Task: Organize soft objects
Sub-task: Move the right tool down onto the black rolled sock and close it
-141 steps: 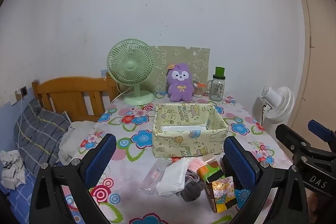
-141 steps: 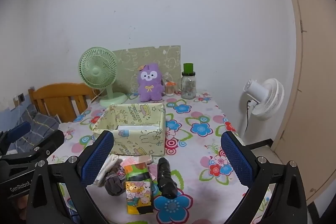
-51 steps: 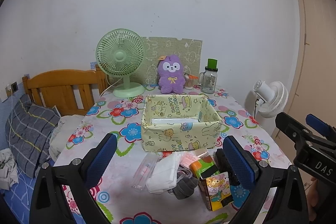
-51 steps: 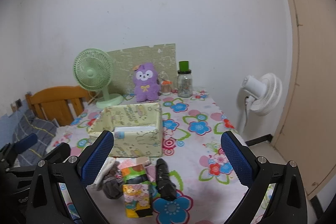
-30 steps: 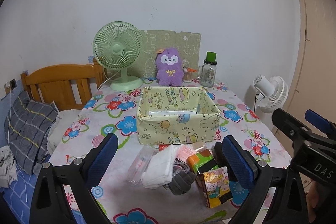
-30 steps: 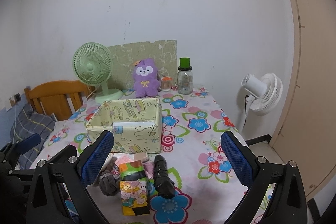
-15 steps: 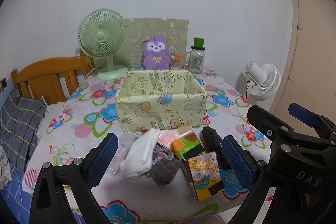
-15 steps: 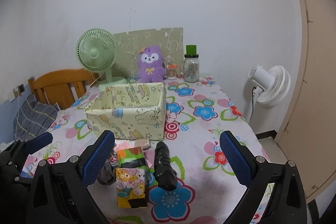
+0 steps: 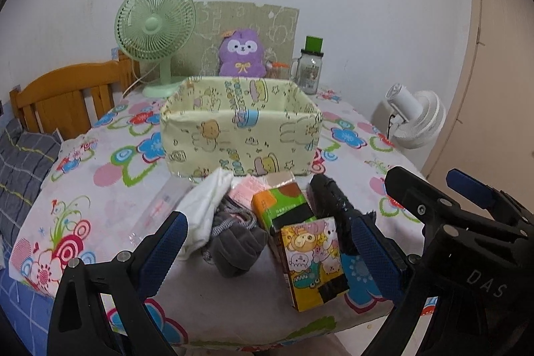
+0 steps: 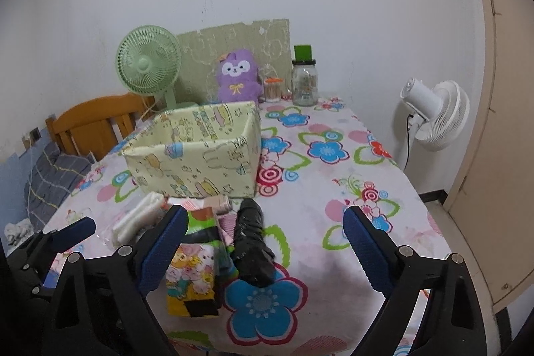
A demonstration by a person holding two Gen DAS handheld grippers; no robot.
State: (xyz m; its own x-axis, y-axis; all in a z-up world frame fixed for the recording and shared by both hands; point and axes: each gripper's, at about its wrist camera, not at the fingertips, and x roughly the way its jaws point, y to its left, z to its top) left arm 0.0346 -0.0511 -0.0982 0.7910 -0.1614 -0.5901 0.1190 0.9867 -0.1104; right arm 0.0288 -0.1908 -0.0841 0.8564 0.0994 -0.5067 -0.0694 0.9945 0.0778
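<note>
Two blue-padded jaws of our left gripper [image 9: 267, 251] stand wide apart and hold nothing, low over the near edge of the round table in its flowered cloth [image 9: 110, 175]. Between them lies the heap of soft things: a folded white cloth [image 9: 207, 209], long axis running from near left to far right; a bunched grey knitted sock [image 9: 238, 244]; a pale pink folded piece [image 9: 248, 191]; a rolled black cloth [image 9: 332, 202] lying lengthwise away from us toward the yellow cartoon-printed fabric box [image 9: 240, 139]. Beside them are an orange-and-green tissue pack [image 9: 283, 209] and a yellow cartoon-printed tissue pack [image 9: 313, 259], its long axis pointing away from us. The box stands just behind the heap, open top up; the print on its walls is too small to read. On our right gripper [image 9: 467, 222] we read "DAS".

In the right wrist view, our right gripper [image 10: 263, 251] is likewise spread wide, empty, above the table's near edge. The rolled black cloth [image 10: 252, 242] points toward the fabric box [image 10: 197, 149]; the yellow tissue pack [image 10: 192, 279] lies left of it. Behind stand a green desk fan [image 10: 147, 65], a purple plush toy [image 10: 237, 77] and a green-lidded glass jar [image 10: 303, 79].
</note>
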